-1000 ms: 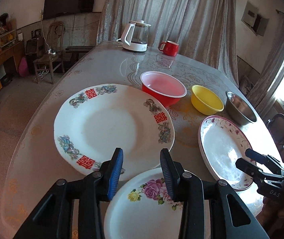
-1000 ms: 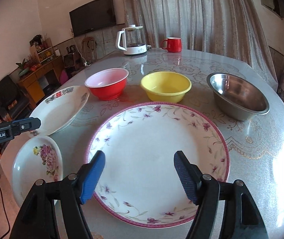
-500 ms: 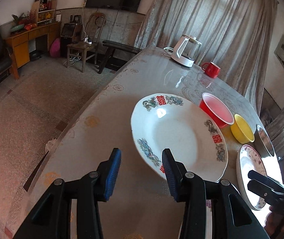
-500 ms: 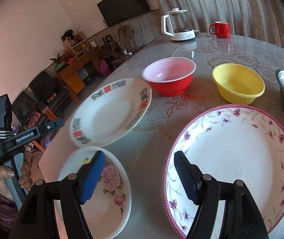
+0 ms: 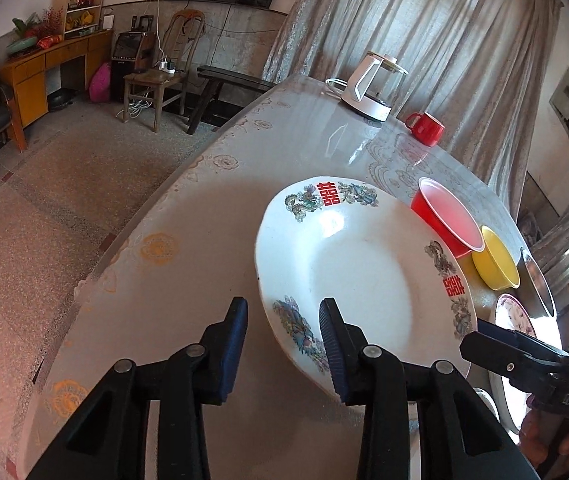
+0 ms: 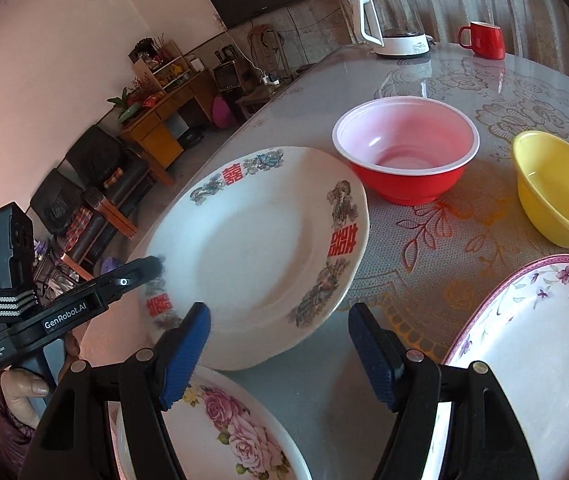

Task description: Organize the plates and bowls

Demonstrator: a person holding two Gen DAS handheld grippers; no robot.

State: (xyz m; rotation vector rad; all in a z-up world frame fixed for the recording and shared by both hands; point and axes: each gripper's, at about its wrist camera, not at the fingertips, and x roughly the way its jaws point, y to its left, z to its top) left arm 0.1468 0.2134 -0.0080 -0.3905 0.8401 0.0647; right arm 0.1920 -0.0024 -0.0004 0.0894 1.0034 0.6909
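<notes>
A large white plate with red characters (image 5: 364,280) lies on the table, and its near left rim passes between the jaws of my left gripper (image 5: 284,336). The jaws are closing and a gap still shows beside the rim. The right wrist view shows that plate (image 6: 252,248) with the left gripper's fingertip (image 6: 152,268) at its blurred edge. My right gripper (image 6: 280,356) stands open over bare table. A small rose plate (image 6: 220,432) lies under its left finger. A pink-rimmed floral plate (image 6: 532,360) lies to its right. Behind are a red bowl (image 6: 404,148), a yellow bowl (image 6: 556,188) and a steel bowl (image 5: 536,284).
A white kettle (image 5: 372,84) and a red mug (image 5: 426,128) stand at the far end of the table. The table's left edge (image 5: 124,240) drops to the floor close beside the big plate. A hand (image 6: 24,392) grips the left tool's handle.
My left gripper has moved left from over the rose plate to the big plate's rim, and its jaws have narrowed. My right gripper has swung left, off the floral plate, toward the big plate.
</notes>
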